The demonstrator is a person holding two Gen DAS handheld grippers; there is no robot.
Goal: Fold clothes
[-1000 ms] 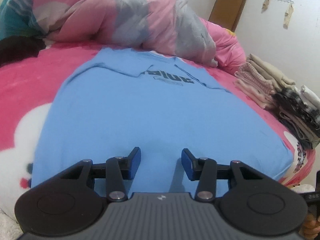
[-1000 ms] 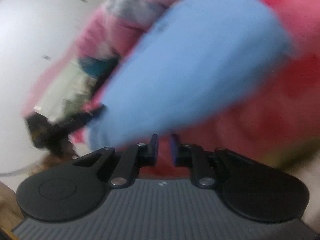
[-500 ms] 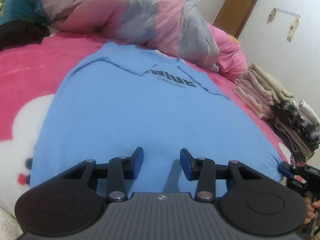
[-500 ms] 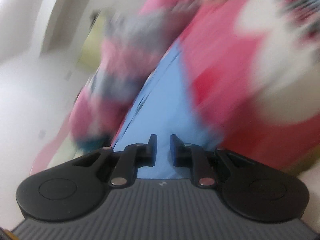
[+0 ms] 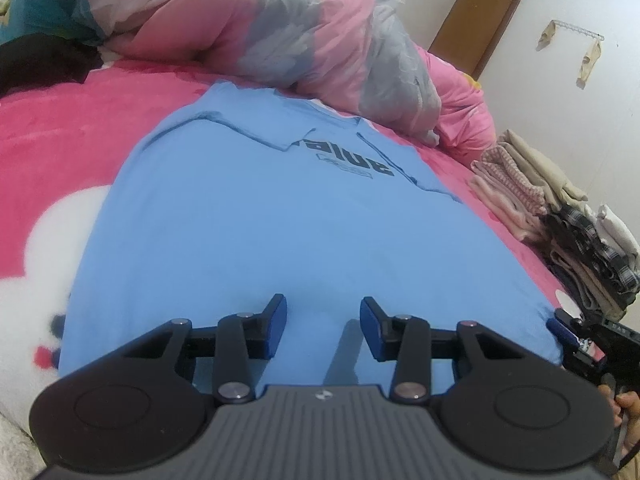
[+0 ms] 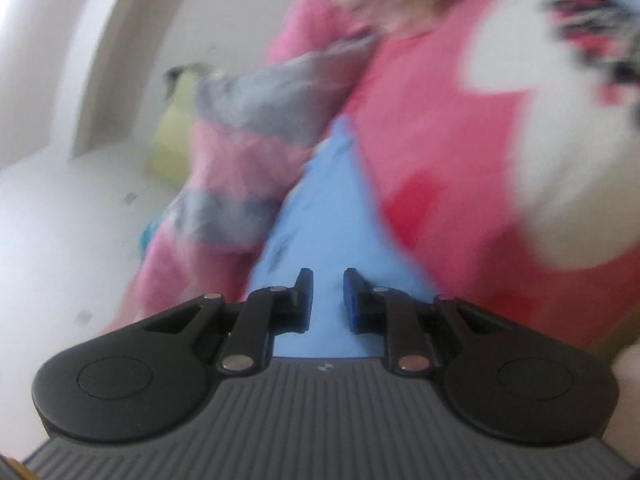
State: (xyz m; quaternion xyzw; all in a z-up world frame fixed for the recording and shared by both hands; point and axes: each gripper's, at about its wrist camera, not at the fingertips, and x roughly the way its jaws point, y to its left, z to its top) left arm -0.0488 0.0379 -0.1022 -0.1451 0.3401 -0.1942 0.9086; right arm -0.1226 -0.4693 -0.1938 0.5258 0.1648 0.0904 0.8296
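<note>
Both claws at the shirt's near hem, collar far off

The left claw (image 5: 322, 326) hovers part open and empty over the near hem of the blue shirt (image 5: 280, 220), which lies flat on the pink bed (image 5: 60, 140), its long axis running straight away to the collar. The right claw (image 5: 560, 330) sits at the hem's right corner; its jaws, narrowly apart, grip nothing visible in the blurred right view.

A T-shirt (image 5: 280, 216) is spread flat on the bed (image 5: 52, 144), with a bunched duvet (image 5: 280, 28) piled behind it. To its right, stacks of folded clothes (image 5: 560, 220) are set, with a door (image 5: 480, 24) farther behind.
</note>
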